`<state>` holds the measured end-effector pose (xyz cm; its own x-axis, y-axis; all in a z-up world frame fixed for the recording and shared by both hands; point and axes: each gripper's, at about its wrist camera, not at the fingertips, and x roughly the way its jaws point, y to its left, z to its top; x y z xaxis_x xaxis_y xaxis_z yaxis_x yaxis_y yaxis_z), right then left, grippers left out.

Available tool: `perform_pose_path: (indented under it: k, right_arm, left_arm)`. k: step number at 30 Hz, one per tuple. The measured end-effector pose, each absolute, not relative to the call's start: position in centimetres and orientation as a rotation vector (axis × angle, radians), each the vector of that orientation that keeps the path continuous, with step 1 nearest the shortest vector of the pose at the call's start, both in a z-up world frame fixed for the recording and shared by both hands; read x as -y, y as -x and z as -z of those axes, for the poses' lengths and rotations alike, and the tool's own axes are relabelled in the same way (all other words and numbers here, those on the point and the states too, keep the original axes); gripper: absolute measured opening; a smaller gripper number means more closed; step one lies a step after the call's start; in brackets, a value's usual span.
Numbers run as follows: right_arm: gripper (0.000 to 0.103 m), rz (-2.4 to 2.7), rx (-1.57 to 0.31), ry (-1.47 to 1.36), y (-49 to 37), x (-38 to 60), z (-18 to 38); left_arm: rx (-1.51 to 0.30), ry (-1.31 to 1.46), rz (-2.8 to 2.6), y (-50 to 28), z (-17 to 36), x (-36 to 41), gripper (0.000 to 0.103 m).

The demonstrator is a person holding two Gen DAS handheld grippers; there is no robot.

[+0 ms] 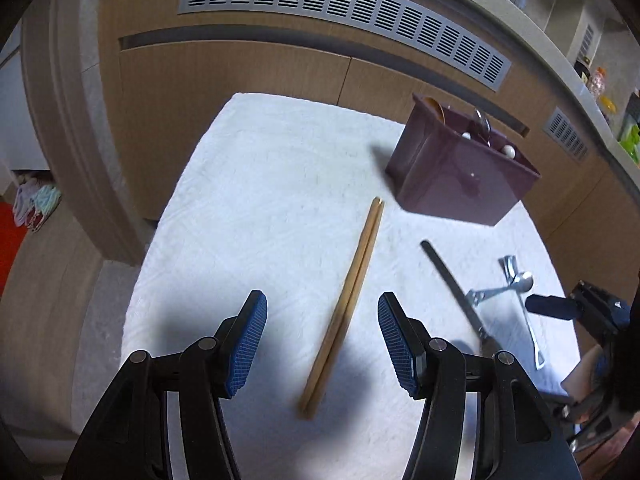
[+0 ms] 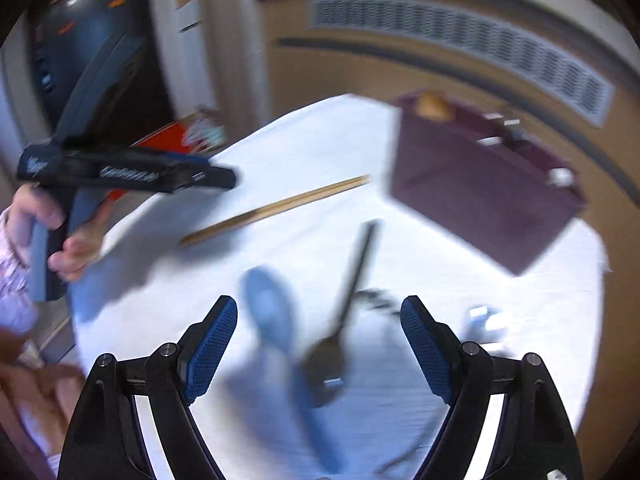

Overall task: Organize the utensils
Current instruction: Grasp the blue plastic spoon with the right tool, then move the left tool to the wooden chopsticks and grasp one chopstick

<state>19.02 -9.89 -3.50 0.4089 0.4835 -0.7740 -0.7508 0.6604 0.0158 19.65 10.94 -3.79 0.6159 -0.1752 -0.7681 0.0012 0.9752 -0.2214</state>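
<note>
The left gripper (image 1: 322, 344) hangs over the white-clothed worktop (image 1: 260, 184), jaws apart, with the pair of wooden chopsticks (image 1: 346, 300) lying between its fingers and untouched. Beyond stands the maroon utensil holder (image 1: 460, 172), already carrying a spoon and other pieces. To the right lie a black-handled spoon (image 1: 460, 292) and two metal spoons (image 1: 516, 280), crossing one another. The right gripper (image 2: 318, 344), jaws also apart and empty, hovers above the black spoon (image 2: 340, 320) in a heavily blurred view.

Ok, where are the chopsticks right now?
In the left wrist view, the chopsticks lie on the white towel between the open left gripper's fingers, with the purple bin beyond.
</note>
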Motion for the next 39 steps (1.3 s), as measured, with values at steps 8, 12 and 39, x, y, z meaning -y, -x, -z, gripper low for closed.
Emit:
perform_pose_path:
  k: [8, 12, 39]
  right_arm:
    - [0.056, -0.774, -0.856, 0.489, -19.1, 5.8, 6.6]
    - [0.030, -0.743, -0.903, 0.446, -20.6, 6.3, 6.9]
    - [0.030, -0.386, -0.920, 0.056, -21.3, 21.3, 5.6]
  left_arm:
    - [-0.927, 0.207, 0.102, -17.9, 5.0, -11.6, 0.060]
    - [-0.939, 0.180, 0.124, -18.2, 5.1, -10.8, 0.060]
    - [-1.021, 0.127, 0.243, -24.0, 6.1, -5.6, 0.060]
